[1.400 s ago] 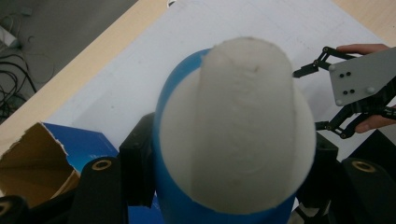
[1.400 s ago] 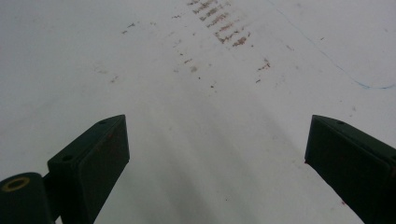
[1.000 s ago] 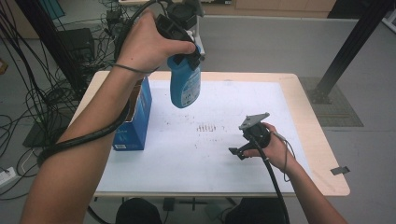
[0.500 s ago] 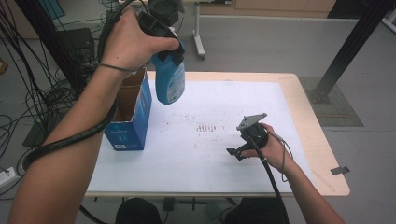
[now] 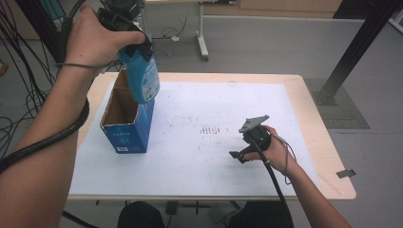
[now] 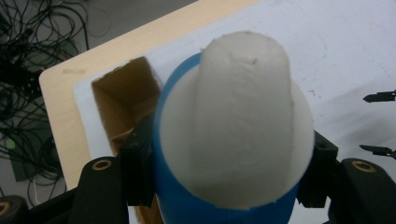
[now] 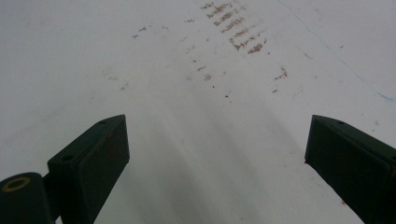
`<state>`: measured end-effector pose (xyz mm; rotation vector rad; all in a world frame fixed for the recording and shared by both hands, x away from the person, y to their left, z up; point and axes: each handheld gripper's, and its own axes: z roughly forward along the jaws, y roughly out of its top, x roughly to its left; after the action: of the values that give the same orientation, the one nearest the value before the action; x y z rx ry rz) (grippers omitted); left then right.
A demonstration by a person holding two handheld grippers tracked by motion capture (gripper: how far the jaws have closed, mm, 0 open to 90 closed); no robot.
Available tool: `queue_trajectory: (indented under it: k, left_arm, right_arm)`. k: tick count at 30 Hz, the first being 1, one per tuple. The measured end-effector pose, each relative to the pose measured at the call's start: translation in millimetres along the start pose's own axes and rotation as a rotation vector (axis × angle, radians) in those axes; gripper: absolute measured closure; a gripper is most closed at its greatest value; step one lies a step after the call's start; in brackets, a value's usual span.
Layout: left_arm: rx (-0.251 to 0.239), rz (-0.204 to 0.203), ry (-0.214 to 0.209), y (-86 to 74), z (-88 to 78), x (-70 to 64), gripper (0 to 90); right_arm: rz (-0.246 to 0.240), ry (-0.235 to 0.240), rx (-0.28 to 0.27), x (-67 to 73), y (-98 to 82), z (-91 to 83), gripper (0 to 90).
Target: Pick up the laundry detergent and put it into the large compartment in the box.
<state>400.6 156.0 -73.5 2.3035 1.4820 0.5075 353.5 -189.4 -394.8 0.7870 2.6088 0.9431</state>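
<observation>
Left hand-held gripper was clamped on the blue bottle near its top and held it in the air, hanging bottom down, just over the open cardboard box on the table. That bottle looked hard, smooth and a bit slippery, and maybe heavy, so a firm squeeze on both sides was the safe way to hold it. Right hand-held gripper lay wide apart and empty on the table.
</observation>
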Motion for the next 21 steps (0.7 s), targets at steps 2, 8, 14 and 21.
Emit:
queue_trajectory:
  k: [2,8,14,21]
  left_arm:
    - [0.0,-0.024,0.008,-2.9,1.2,8.0,37.7]
    - [0.02,-0.1,0.036,-11.4,3.6,30.2,37.7]
    - [0.021,-0.153,0.052,-17.2,1.4,46.0,37.7]
    - [0.026,-0.19,0.067,-21.3,4.8,54.6,37.7]
  right_arm:
    - [0.0,-0.001,0.002,-0.2,0.3,-0.3,6.1]
    - [-0.009,0.001,0.004,0.6,2.1,-0.4,6.1]
    - [-0.006,0.005,0.005,2.0,2.7,0.9,6.1]
    - [-0.005,0.0,0.003,1.4,3.7,0.4,6.1]
